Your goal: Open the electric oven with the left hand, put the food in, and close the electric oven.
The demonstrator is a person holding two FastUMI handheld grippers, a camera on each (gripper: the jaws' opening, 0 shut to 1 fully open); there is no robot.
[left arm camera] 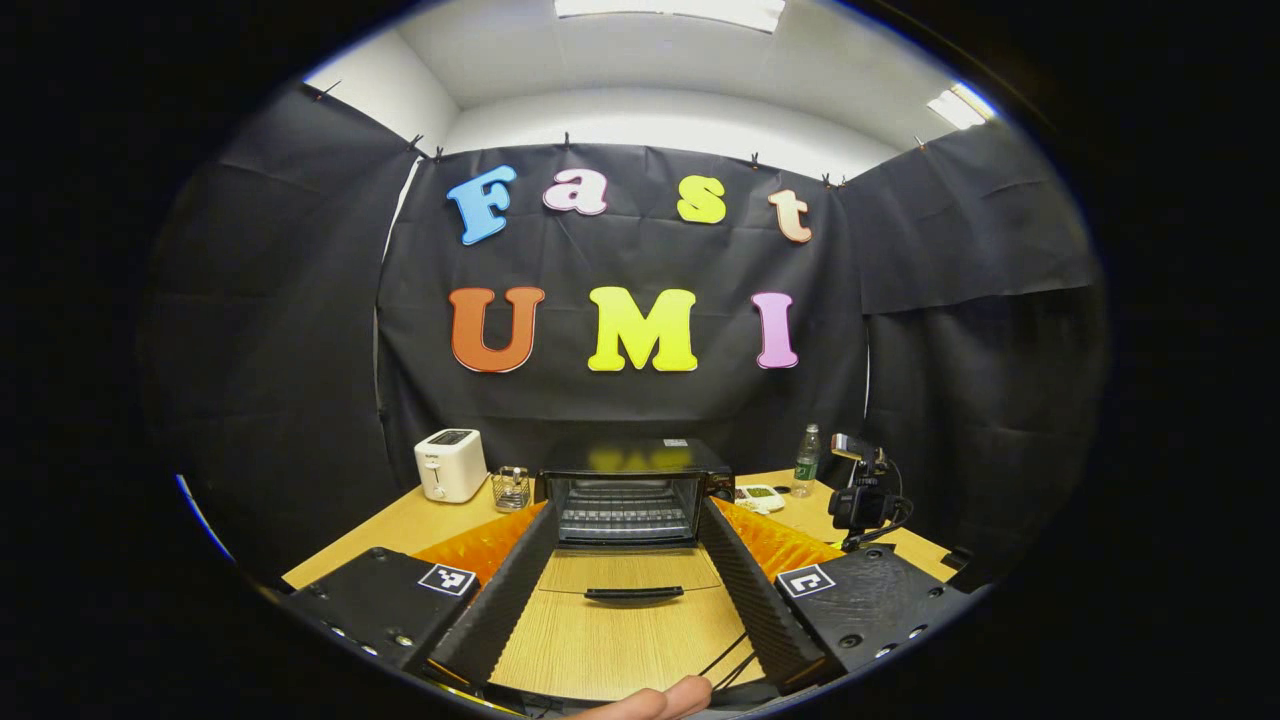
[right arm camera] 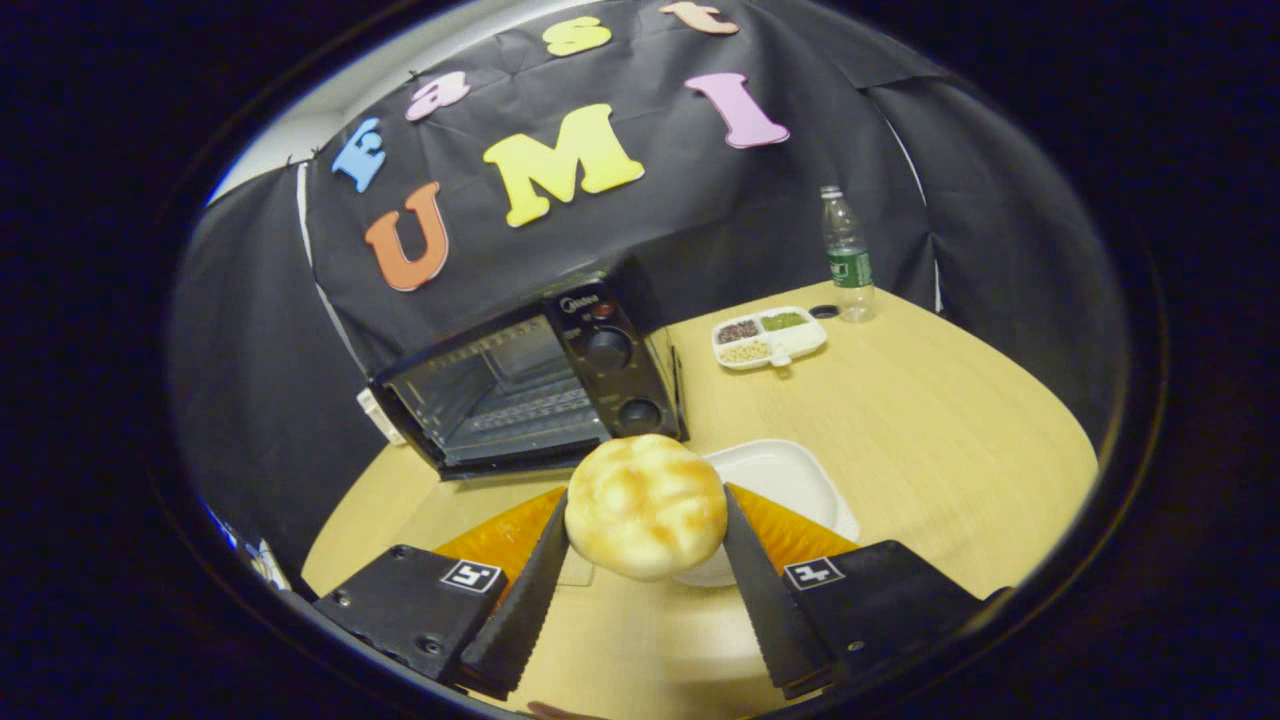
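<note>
The black electric oven (left arm camera: 625, 480) stands at the back of the wooden table with its door (left arm camera: 633, 575) folded down flat toward me, handle (left arm camera: 633, 593) nearest, and the wire rack inside bare. My left gripper (left arm camera: 628, 518) is open, its fingers reaching either side of the lowered door without touching it. In the right gripper view the oven (right arm camera: 520, 385) sits ahead to the left, its inside showing. My right gripper (right arm camera: 645, 497) is shut on a round golden bread bun (right arm camera: 645, 505), held above the table in front of the oven.
A white plate (right arm camera: 800, 475) lies just behind the bun. A divided dish of seeds (right arm camera: 770, 338) and a water bottle (right arm camera: 845, 255) stand at the back right. Left of the oven are a white toaster (left arm camera: 450, 465) and a glass (left arm camera: 511, 488); a camera on a stand (left arm camera: 862, 500) is to the right.
</note>
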